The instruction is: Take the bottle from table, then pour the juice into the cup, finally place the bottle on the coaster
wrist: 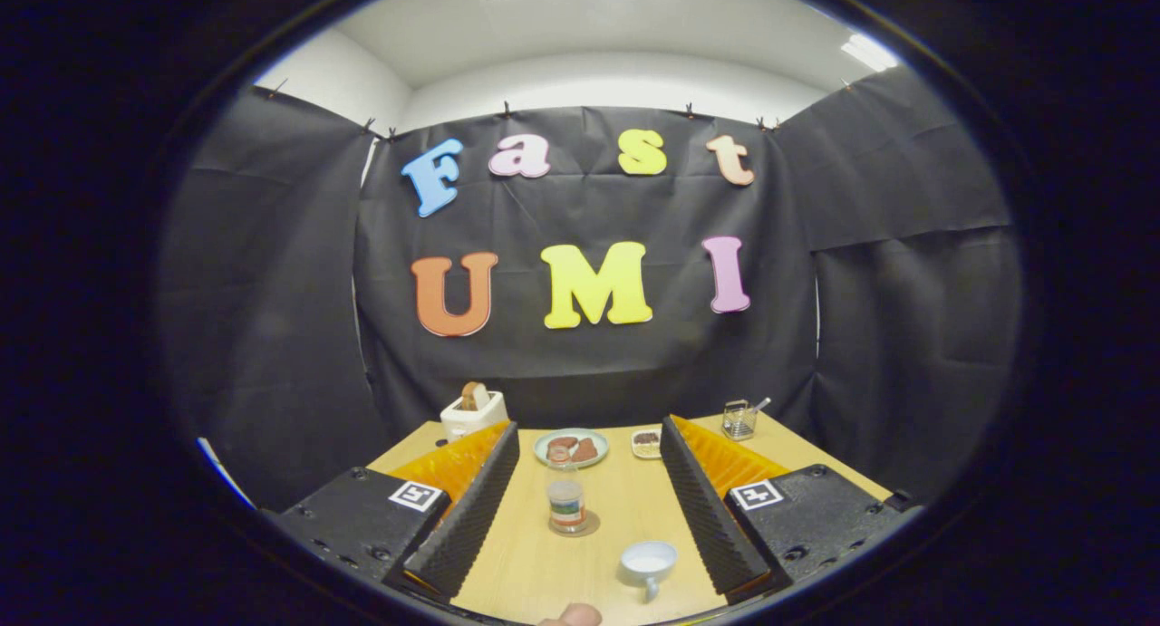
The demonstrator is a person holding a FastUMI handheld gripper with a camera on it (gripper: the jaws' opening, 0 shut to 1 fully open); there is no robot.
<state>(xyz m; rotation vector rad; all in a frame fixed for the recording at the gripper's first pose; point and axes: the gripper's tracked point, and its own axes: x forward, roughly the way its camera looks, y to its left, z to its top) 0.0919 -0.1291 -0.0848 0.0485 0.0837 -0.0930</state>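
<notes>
- While the tool [589,508] hangs over the near end of the worktop [616,508], its two fingers sit wide apart with nothing clamped, just bare wood and the task stuff in the gap.
- One bottle [565,496]: clear, upright, long axis straight up and down, cap end up. It stands between the fingers, closer to the left one, touching neither.
- One coaster [589,524]: a thin round disc, and the bottle's base is sitting on it.
- One cup [648,563]: small, pale, mouth up, handle pointing back toward the camera. It's nearer than the bottle, off to the bottle's right, also between the fingers and apart from them. Can't tell what's in it.
- One round plate [571,447] beyond the bottle with a couple of brownish pieces on it, can't tell what they are.
- One small dish [646,443] just right of the plate, something dark inside.
- One white toaster [474,412] at the far left corner with a slice of bread poking out the top.
- One clear glass holder [739,419] at the far right corner, a utensil handle sticking out.
- One fingertip [571,615] of a person shows at the very near side, below the cup.
</notes>
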